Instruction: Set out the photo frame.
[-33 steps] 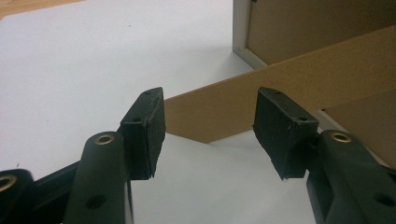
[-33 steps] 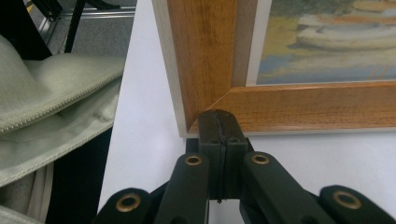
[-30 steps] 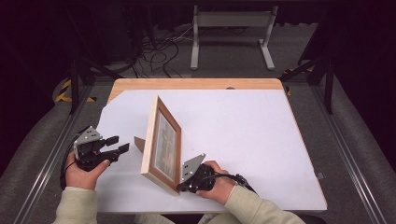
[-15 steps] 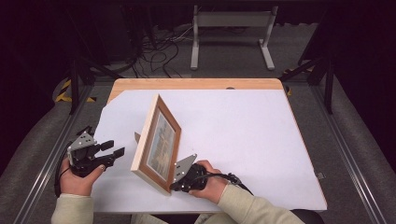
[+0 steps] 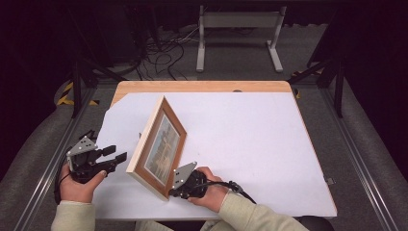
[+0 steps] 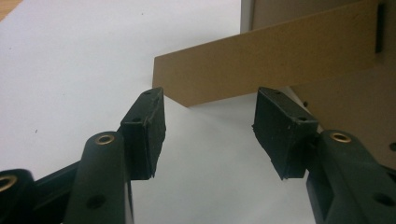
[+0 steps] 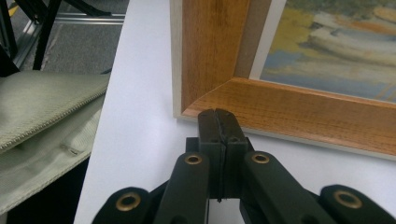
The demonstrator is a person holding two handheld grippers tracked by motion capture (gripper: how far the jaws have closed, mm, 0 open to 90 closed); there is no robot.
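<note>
- The wooden picture frame with a painting in it (image 5: 160,147) has moved since a second ago. It has slid toward the near left part of the white counter (image 5: 250,139), closer to the person.
- The frame stands up on its bottom edge and leans back a little. Its picture side faces right and its brown back faces left.
- The right claw (image 5: 179,190) came along with the frame, so it looks like it is pushing or steering the frame's near corner.
- I think the job is to turn the frame or set it standing in a new spot. It is not done yet, because both claws are right by the frame.
- The right claw is closed all the way, with its 2 black tips pressed together. It grips nothing. In the right gripper view the tips (image 7: 218,122) sit right at the frame's bottom corner (image 7: 210,93), touching or almost touching.
- The left claw (image 5: 115,157) is open, with a wide gap and nothing inside it. It sits just beside the frame's back.
- In the left gripper view, the brown cardboard stand (image 6: 261,65) on the frame's back is just past the claw's tips, not touched.
</note>
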